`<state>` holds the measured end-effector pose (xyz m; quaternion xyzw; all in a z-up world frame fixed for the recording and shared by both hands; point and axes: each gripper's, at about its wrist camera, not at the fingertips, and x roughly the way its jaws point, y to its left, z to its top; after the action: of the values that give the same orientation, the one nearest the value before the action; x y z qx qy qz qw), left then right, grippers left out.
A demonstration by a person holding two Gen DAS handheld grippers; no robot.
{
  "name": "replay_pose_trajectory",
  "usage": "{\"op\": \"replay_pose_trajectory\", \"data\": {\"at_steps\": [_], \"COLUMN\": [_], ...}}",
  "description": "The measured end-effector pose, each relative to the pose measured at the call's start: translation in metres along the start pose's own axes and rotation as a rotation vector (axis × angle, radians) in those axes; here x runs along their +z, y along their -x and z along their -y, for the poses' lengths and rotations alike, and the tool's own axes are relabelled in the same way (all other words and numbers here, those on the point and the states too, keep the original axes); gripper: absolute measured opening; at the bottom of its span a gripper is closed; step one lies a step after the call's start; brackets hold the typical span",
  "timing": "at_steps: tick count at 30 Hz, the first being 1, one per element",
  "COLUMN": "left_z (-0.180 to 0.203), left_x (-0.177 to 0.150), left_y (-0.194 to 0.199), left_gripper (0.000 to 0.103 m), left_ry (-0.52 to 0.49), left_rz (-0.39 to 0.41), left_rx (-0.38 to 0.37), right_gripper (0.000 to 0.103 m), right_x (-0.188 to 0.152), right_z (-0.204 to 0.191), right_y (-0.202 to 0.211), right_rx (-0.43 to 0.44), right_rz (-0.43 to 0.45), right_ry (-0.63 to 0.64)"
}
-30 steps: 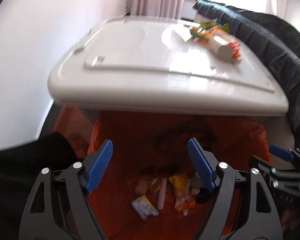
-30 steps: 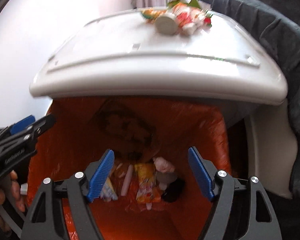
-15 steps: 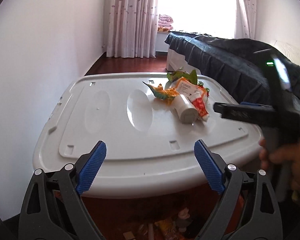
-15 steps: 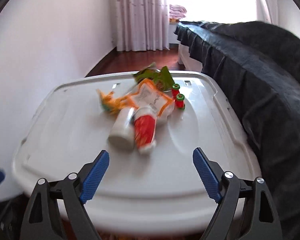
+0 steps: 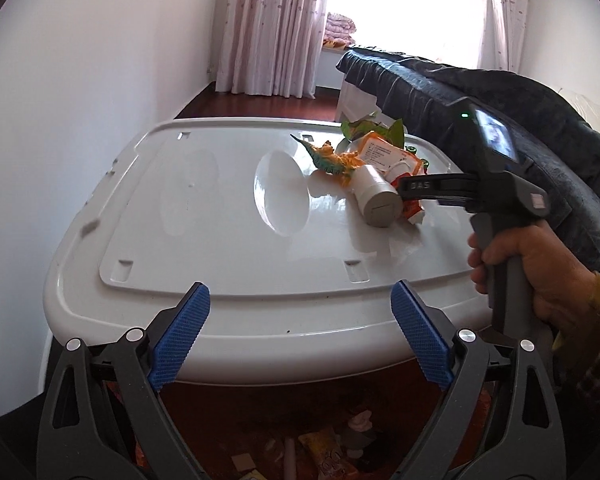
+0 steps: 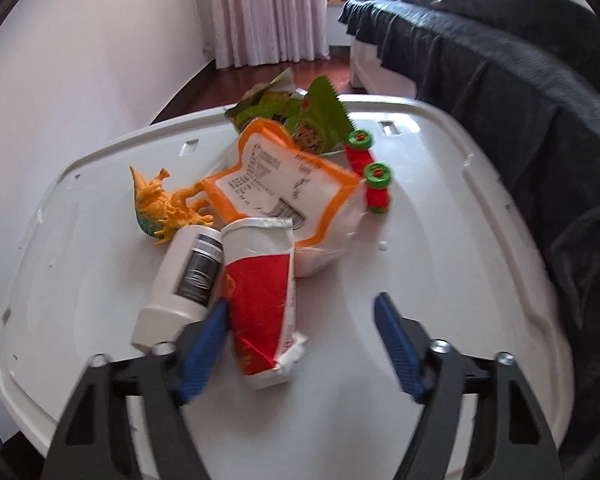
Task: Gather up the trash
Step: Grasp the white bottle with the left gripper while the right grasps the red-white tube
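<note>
The right tool (image 6: 300, 340) is closing around the crushed red-and-white paper cup (image 6: 262, 300), its pads not yet pressing. The cup lies on the white bin lid (image 6: 440, 280), touching the white bottle (image 6: 184, 276) on its left. Judged best: keep the left pad between cup and bottle, and squeeze the cup's body only. The left tool (image 5: 296, 336) hangs spread and empty over the lid's near edge.

You can read "DAS" on the arm of your right tool (image 5: 414, 187); print on the orange-edged packet (image 6: 284, 188) stays illegible.
</note>
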<state>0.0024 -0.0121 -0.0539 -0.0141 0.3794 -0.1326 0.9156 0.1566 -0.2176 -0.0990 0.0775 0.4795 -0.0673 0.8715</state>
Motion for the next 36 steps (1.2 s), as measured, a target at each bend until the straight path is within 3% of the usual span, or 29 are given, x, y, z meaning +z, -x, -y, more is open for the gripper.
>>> {"op": "replay_pose_trajectory", "data": {"at_steps": [3, 7, 14, 20, 25, 30, 36], "left_z": [0.000, -0.001, 0.005, 0.031, 0.060, 0.074, 0.090], "left_x": [-0.002, -0.004, 0.003, 0.034, 0.063, 0.086, 0.097], "left_y": [-0.004, -0.008, -0.016, -0.027, -0.069, -0.124, -0.171], "left_gripper": [0.089, 0.089, 0.089, 0.089, 0.089, 0.089, 0.089], "left_ry": [0.001, 0.008, 0.015, -0.003, -0.047, -0.011, -0.068], "left_rz": [-0.013, -0.024, -0.040, -0.019, -0.036, -0.105, -0.155], "left_rx": [0.002, 0.011, 0.007, -0.026, -0.034, -0.021, 0.049], "right_gripper": [0.053, 0.032, 0.032, 0.033, 0.033, 0.033, 0.033], "right_x": [0.004, 0.002, -0.014, -0.016, -0.020, -0.024, -0.023], "right_z": [-0.005, -0.005, 0.000, 0.019, 0.039, 0.048, 0.052], "right_y": [-0.012, -0.016, 0.032, 0.099, 0.145, 0.150, 0.142], "right_rx": [0.024, 0.052, 0.053, 0.064, 0.057, 0.049, 0.078], "right_rz": [-0.024, -0.040, 0.029, 0.127, 0.216, 0.240, 0.220], "right_ry": [0.014, 0.014, 0.075, 0.061, 0.041, 0.030, 0.014]}}
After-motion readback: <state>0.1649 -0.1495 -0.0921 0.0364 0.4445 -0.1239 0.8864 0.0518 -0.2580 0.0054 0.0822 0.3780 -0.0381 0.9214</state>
